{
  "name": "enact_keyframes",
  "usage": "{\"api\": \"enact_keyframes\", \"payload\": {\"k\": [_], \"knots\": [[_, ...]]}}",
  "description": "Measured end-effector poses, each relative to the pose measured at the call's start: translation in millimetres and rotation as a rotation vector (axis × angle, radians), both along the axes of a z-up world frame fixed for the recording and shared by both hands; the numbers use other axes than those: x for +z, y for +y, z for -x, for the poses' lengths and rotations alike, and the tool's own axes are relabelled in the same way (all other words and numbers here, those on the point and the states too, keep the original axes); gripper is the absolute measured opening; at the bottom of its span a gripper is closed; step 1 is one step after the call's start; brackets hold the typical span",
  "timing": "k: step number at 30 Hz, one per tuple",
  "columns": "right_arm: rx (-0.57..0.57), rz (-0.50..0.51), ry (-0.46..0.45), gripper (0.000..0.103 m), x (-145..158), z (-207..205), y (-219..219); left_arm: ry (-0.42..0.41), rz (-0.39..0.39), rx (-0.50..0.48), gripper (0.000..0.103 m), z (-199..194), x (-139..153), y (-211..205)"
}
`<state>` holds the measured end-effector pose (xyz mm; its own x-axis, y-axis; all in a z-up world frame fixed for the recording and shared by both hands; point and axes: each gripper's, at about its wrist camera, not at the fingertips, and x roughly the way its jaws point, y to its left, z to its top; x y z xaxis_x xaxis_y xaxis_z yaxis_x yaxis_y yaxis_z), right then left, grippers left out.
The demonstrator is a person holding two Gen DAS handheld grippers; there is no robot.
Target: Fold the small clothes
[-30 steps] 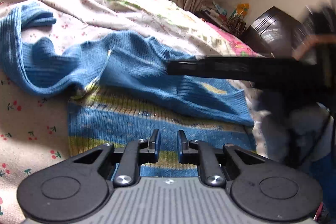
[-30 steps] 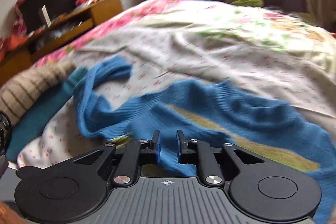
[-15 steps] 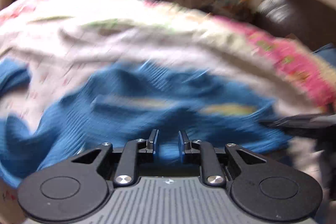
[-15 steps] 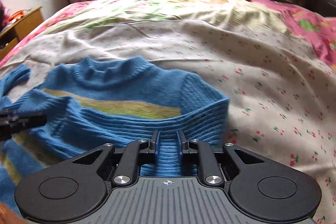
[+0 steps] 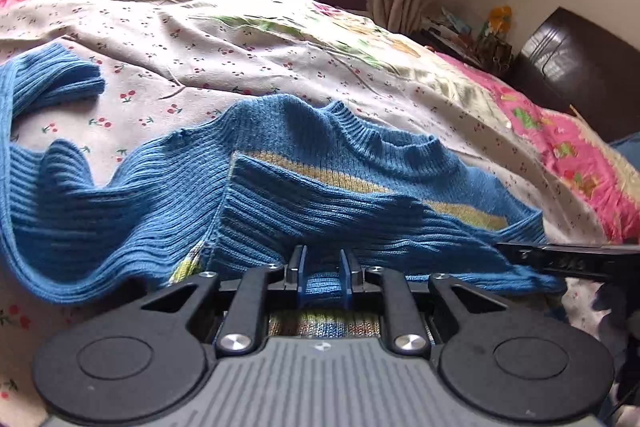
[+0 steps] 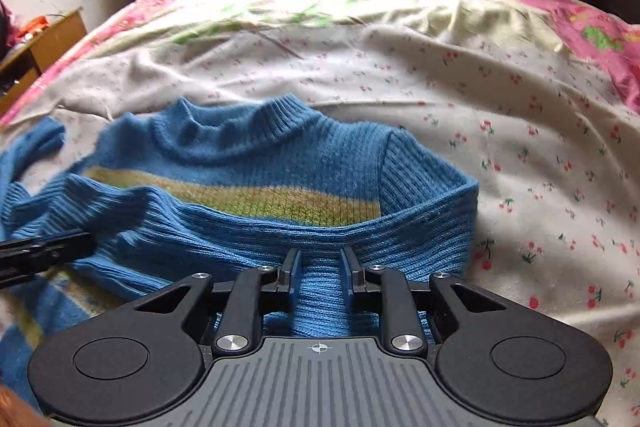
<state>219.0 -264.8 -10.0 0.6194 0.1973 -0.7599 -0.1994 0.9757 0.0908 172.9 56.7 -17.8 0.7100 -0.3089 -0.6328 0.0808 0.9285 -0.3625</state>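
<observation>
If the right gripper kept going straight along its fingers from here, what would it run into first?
The blue sweater. The right gripper already has the folded-over sleeve between its opening jaws, so pushing on would likely plough into that ribbed fold, then the yellow-striped chest beyond. The depth is hard to judge.

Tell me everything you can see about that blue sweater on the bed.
The sweater is a small blue ribbed knit with a ribbed round collar and a yellow-green band across the chest; more stripes show lower down. It lies rumpled on the cherry-print bedspread, collar toward the headboard. One sleeve is folded across the chest; the other trails out to the side. The left tool has a fold of the knit between its fingers. The right tool straddles the folded sleeve, its jaws opening.
</observation>
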Motion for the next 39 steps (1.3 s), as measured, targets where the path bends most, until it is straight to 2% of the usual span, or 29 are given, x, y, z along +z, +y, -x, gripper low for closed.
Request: {"api": "enact_keyframes", "payload": {"k": [2,4,6,7,9,12,16,17,19,21,22,27,28,31,36,39], "knots": [[0.028,-0.006,-0.040,0.024,11.5,5.7,9.6,-0.014,-0.021,0.003,0.030,4.2,3.6,0.1],[0.109,-0.018,-0.078,0.024,24.6,10.2,25.7,-0.008,-0.016,0.016,0.030,5.8,3.3,1.2],[0.190,0.005,-0.088,0.031,29.9,7.3,46.6,-0.009,-0.005,0.023,0.030,7.1,4.9,2.4],[0.232,0.024,-0.080,0.035,29.1,2.9,57.0,-0.016,-0.005,0.022,0.030,8.2,6.4,2.7],[0.283,0.061,-0.071,0.035,23.6,-6.5,73.6,-0.029,0.007,0.019,0.030,9.6,8.3,4.7],[0.348,0.048,-0.010,0.035,14.3,-20.3,87.1,-0.033,0.041,0.016,0.030,8.6,7.4,10.3],[0.391,0.007,0.038,0.037,5.9,-30.1,94.8,-0.045,0.050,0.003,0.030,7.1,5.6,12.3],[0.393,0.007,0.044,0.037,3.5,-32.0,97.2,-0.043,0.052,-0.001,0.031,6.1,4.9,12.4],[0.388,0.021,0.045,0.019,0.7,-33.4,101.1,-0.038,0.057,-0.002,0.031,4.6,2.8,13.2],[0.367,-0.009,0.053,0.008,3.5,-36.2,100.8,-0.042,0.069,0.001,0.031,4.4,2.7,15.5],[0.353,-0.026,0.052,0.007,6.6,-37.2,100.2,-0.054,0.074,0.010,0.031,5.8,4.3,17.0],[0.337,-0.059,-0.034,0.007,23.1,-37.7,110.0,-0.150,0.052,0.025,0.031,11.9,18.2,19.9],[0.333,-0.036,-0.041,0.008,21.2,-40.3,113.9,-0.136,0.040,0.021,0.031,9.5,16.2,18.7],[0.310,0.020,0.019,0.013,3.4,-49.3,118.0,-0.057,0.012,0.018,0.031,0.4,1.5,16.8],[0.252,-0.057,-0.032,0.014,24.0,-30.2,82.2,-0.045,0.013,0.022,0.031,-1.4,-2.1,19.0],[0.168,-0.070,-0.062,0.014,32.1,-16.2,46.0,-0.046,-0.008,0.029,0.031,-0.9,-1.3,17.5]]}}
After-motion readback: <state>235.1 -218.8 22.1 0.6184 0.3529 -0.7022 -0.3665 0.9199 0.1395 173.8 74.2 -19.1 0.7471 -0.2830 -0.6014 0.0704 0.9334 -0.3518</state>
